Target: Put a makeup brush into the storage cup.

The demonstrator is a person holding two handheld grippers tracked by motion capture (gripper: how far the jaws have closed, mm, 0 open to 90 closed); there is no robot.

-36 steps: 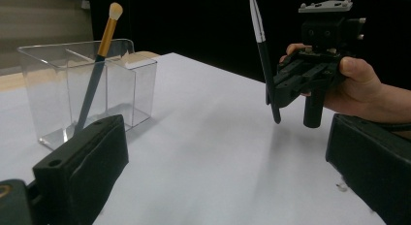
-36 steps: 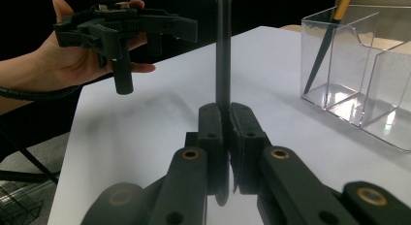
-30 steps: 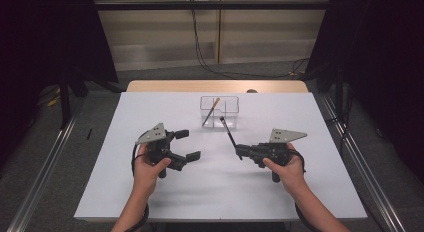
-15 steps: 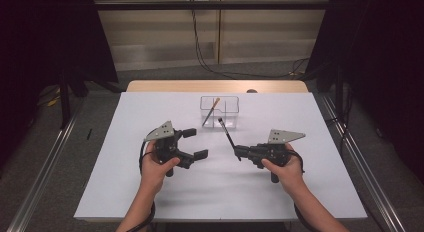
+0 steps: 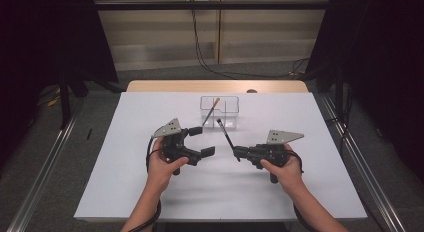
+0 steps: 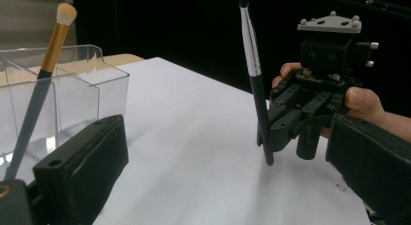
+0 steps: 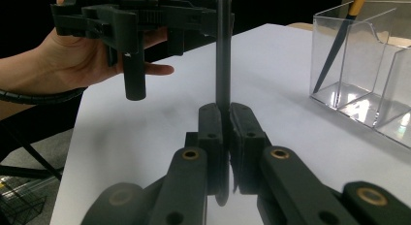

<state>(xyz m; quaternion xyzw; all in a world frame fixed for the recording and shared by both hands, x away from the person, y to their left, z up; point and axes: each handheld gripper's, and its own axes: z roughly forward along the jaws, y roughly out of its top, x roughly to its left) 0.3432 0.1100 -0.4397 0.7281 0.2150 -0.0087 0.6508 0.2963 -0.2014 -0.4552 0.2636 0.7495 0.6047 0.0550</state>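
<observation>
From my station I see a table [image 5: 125, 192] covered by a white sheet, with a strip of bare wood showing along its far edge. Directly on the sheet, near that far edge and about midway across, stands a clear plastic organizer [image 5: 227, 111] divided into compartments. A small dark round object [image 5: 251, 91], too small to identify, sits on the wooden strip just beyond it.

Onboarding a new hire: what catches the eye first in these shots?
The right gripper, mid-table, is clamped on a black brush that sticks up and tilts away from the person. Just beyond it stands a clear divided organizer with an orange-handled brush leaning in its left compartment. The left gripper faces in with jaws wide open.
</observation>
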